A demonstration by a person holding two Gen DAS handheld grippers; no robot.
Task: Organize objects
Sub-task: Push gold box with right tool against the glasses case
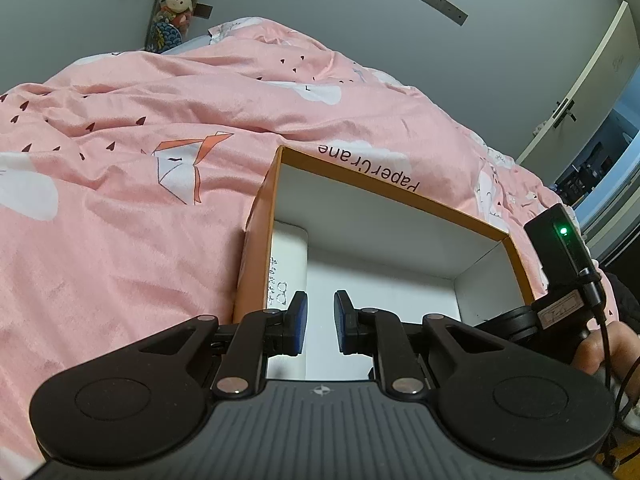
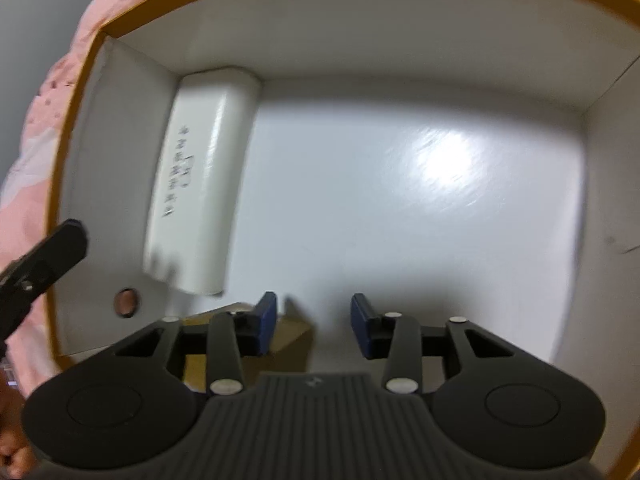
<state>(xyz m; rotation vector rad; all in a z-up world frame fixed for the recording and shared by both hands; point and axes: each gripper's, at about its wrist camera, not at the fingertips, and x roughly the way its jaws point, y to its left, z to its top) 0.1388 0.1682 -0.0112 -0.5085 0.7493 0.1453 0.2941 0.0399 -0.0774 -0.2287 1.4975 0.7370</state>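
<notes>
An orange box (image 1: 256, 216) with a white inside lies open on the pink bed. A white glasses case (image 1: 288, 264) lies inside along its left wall; it also shows in the right wrist view (image 2: 200, 184). My left gripper (image 1: 320, 322) is open and empty, just above the box's near edge. My right gripper (image 2: 314, 326) is open and empty, down inside the box (image 2: 72, 128), to the right of the case. A brown cardboard piece (image 2: 288, 332) lies on the box floor under its left finger. The left gripper's finger (image 2: 52, 252) shows at the box's left rim.
A pink patterned duvet (image 1: 140, 160) covers the bed around the box. Plush toys (image 1: 176, 4) hang on the far grey wall. A white door (image 1: 580, 92) stands at the right. The right-hand device with a green light (image 1: 560, 256) is beside the box.
</notes>
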